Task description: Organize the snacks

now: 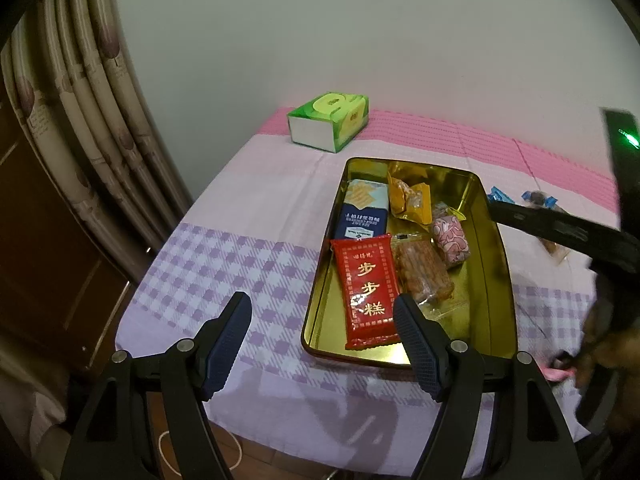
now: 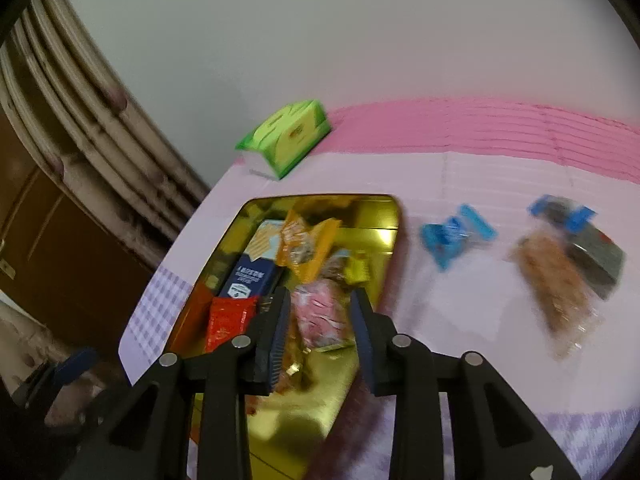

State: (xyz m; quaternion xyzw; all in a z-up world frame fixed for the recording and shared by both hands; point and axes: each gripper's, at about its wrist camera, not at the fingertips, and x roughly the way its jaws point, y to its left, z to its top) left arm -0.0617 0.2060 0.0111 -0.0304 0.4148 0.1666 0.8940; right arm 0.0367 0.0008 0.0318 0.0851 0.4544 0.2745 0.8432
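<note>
Both tools open and empty, right tool (image 2: 320,312) blurred over the pink snack (image 2: 320,314), left tool (image 1: 322,344).

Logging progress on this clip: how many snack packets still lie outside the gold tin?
3, all on the cloth right of the gold tin: blue wrapped candy, brown bar in clear wrap, dark blue-ended packet. Others may be hidden.

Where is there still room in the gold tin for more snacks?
The tin is bare along its right wall, beside the pink snack, and in the near right corner. Its left and middle are crowded: red packet, blue box, yellow wrapper.
</note>
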